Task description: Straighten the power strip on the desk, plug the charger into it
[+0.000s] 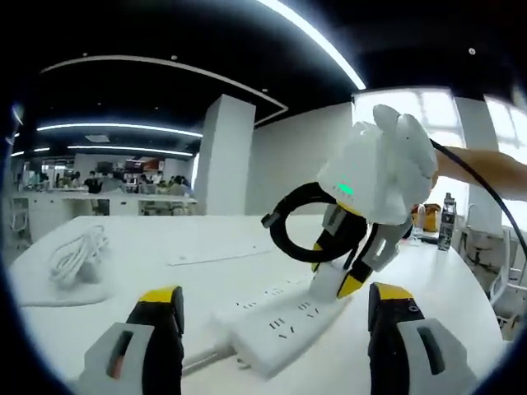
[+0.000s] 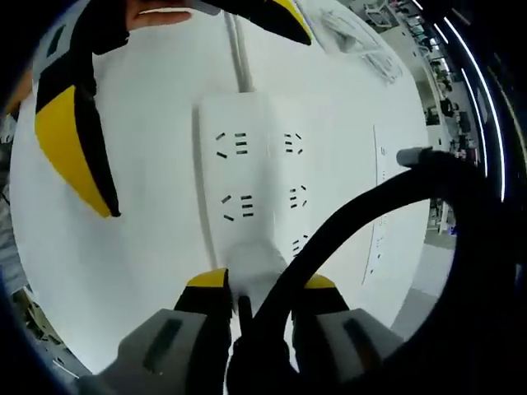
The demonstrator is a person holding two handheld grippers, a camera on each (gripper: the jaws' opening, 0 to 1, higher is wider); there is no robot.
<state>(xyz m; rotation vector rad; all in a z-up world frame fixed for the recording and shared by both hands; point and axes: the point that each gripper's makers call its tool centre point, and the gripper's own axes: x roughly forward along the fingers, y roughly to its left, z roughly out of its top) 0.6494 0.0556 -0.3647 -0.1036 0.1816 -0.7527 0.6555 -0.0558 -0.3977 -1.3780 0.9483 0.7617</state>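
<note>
In the left gripper view, the left gripper [image 1: 276, 317] stands wide apart at the bottom of the frame, over the white surface [image 1: 123, 321]. The power strip [image 1: 280, 321] lies lower centre. Right of centre, the right gripper [image 1: 350, 276] clamps the white charger [image 1: 329, 280], touching the strip.

In the right gripper view, the charger [image 2: 257, 267] sits low centre on the strip [image 2: 247, 173], its black cable [image 2: 370, 206] looping right.

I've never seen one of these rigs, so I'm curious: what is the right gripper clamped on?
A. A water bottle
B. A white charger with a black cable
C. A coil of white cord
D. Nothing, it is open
B: the right gripper is shut on the white charger, its black cable looping off, over the power strip.
</note>
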